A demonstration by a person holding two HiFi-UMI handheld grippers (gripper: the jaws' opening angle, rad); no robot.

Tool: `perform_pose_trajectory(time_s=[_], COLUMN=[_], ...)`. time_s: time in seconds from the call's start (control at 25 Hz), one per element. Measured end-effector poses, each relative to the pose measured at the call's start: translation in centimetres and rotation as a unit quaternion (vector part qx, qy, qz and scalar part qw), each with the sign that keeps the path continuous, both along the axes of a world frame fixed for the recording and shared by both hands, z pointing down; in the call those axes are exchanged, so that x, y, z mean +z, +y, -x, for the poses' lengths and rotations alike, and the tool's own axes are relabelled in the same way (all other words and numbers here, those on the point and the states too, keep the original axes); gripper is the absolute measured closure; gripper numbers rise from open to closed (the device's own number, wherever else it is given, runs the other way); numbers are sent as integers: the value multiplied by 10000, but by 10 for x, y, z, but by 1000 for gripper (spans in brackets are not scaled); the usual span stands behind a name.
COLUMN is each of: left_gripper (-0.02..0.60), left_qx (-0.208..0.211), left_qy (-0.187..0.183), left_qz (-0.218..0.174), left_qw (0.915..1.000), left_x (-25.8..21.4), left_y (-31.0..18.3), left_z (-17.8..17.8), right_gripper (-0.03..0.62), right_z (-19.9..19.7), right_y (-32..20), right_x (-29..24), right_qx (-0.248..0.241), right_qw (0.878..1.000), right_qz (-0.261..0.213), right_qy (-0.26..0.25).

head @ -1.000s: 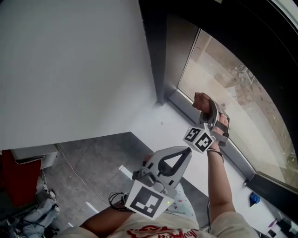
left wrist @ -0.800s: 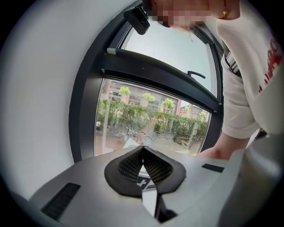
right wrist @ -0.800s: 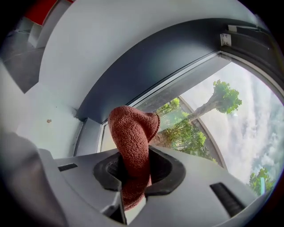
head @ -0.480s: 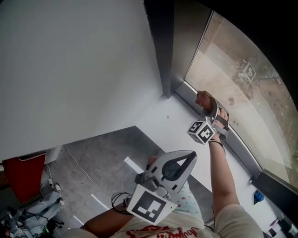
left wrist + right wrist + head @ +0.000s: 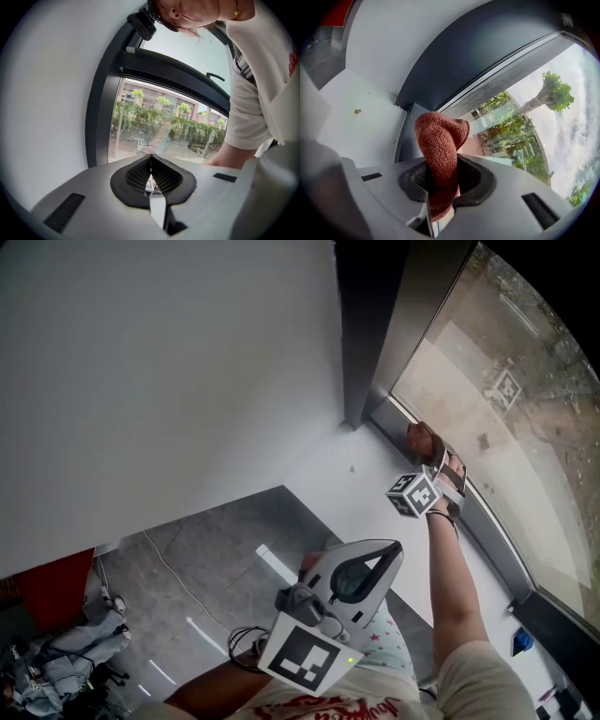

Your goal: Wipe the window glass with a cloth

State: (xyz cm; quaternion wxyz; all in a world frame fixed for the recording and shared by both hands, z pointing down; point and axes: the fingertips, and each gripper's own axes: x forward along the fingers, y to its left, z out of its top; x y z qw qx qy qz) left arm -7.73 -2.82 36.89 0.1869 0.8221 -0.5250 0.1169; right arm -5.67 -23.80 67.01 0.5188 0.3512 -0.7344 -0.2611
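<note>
We are looking down on a white sill (image 5: 370, 488) that is running along the foot of the window glass (image 5: 497, 362) and meeting the dark frame (image 5: 361, 334) at the corner. A small brown speck (image 5: 352, 468) is lying on it near that corner (too small for us to tell what it is), and a little blue thing (image 5: 521, 641) is sitting far along it. Below, we are seeing a grey tiled floor (image 5: 216, 540), where a thin white cable (image 5: 167, 566) is trailing, a dark coil of cable (image 5: 242, 641) is lying, and a grey-blue heap (image 5: 66, 669) is sitting at the lower left.
</note>
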Motion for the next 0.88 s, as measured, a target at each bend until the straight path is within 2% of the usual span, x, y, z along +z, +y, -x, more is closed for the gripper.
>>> perform_pose_trajectory(time_s=[0.24, 0.4, 0.64, 0.68, 0.76, 0.88], left_gripper=[560, 560, 560, 560, 560, 560], left_qx=[-71, -190, -169, -172, -172, -134], left_qy=[-29, -115, 43, 32, -8, -68], left_qz=[50, 11, 146, 103, 15, -57], left_qw=[10000, 9998, 9997, 9998, 9999, 9999], left_x=[2, -7, 23, 22, 12, -10], left_y=[6, 21, -6, -8, -8, -1], left_z=[8, 8, 27, 28, 28, 27], right_gripper=[502, 502, 502, 502, 502, 502], right_z=[1, 2, -1, 1, 6, 10], right_y=[3, 10, -9, -12, -10, 7], right_x=[31, 31, 69, 62, 24, -79], right_qx=[62, 107, 44, 17, 11, 29], right_qw=[9993, 9990, 9954, 9958, 9984, 9984], right_qz=[262, 334, 756, 732, 542, 19], right_qy=[254, 262, 580, 555, 189, -557])
